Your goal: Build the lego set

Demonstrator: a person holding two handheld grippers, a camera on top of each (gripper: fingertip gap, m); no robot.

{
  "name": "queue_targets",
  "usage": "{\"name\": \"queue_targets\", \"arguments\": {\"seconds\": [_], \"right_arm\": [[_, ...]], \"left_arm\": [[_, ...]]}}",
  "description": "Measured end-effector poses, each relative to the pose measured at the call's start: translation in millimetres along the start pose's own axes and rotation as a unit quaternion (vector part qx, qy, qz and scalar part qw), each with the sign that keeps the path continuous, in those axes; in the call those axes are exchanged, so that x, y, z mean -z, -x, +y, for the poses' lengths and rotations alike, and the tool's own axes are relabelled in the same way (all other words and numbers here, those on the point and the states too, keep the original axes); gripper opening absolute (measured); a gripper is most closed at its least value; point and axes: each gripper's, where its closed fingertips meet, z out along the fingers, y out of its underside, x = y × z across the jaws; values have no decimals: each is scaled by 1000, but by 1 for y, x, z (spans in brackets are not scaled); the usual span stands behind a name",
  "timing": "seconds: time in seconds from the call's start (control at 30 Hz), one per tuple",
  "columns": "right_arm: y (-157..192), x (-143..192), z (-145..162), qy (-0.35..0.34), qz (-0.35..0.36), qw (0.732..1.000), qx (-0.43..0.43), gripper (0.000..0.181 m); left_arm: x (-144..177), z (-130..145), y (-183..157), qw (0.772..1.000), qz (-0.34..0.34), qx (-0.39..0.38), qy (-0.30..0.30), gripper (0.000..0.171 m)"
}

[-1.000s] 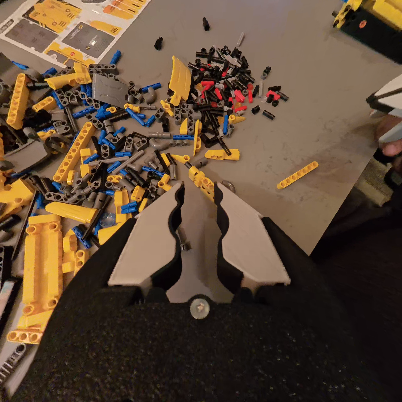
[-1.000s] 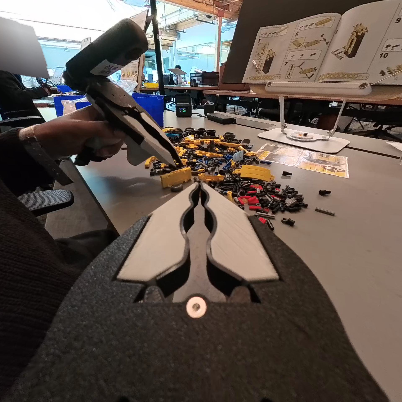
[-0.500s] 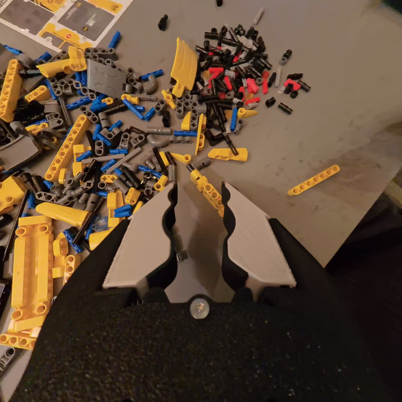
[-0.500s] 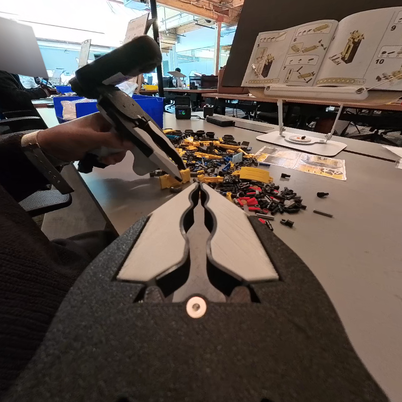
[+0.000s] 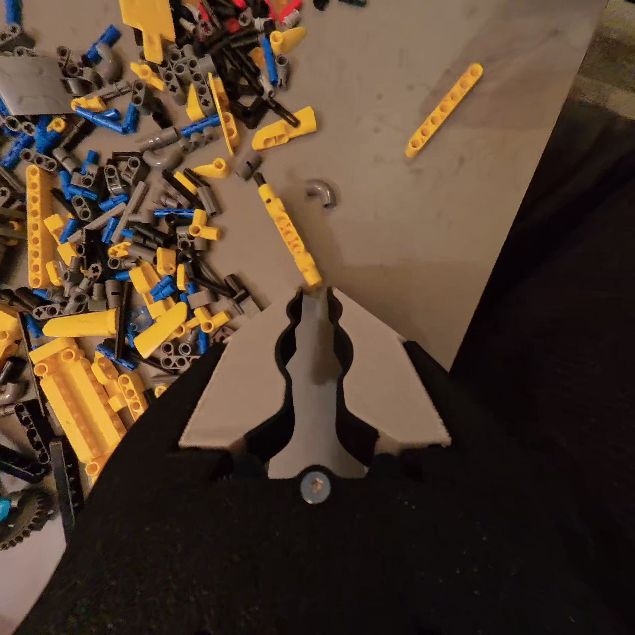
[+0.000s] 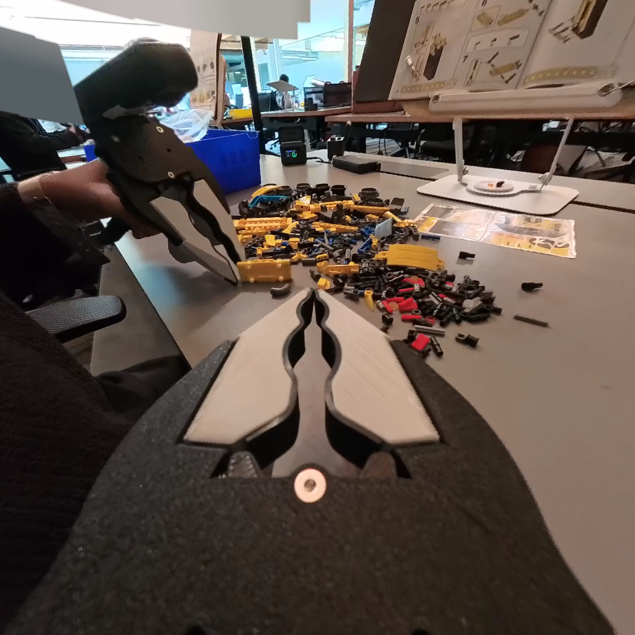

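Note:
My left gripper has its jaws narrowed onto the near end of a yellow holed beam piece, which lies flat on the grey table. The right wrist view shows the same gripper with its tips at the left end of that piece. A small grey elbow lies just right of the beam. My right gripper is shut and empty, held low over the table, with the grey elbow just left of its tips.
A big pile of yellow, blue, grey, black and red building pieces covers the table's left. A thin yellow beam lies alone near the table edge. An instruction booklet stands on a white stand, beside a sticker sheet and a blue bin. The gap from one gripper's tips to the other's is roughly 15 cm.
My left gripper has moved right and down toward the yellow beam, and its jaws have narrowed from wide open onto the beam's near end. The right gripper has stayed shut and shifted little.

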Motion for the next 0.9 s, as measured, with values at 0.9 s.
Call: {"name": "queue_targets", "arguments": {"seconds": [0.9], "right_arm": [[-2, -3, 4, 17, -3, 1000, -23, 0]], "left_arm": [[-8, -67, 41, 950, -28, 269, -157, 52]]}}
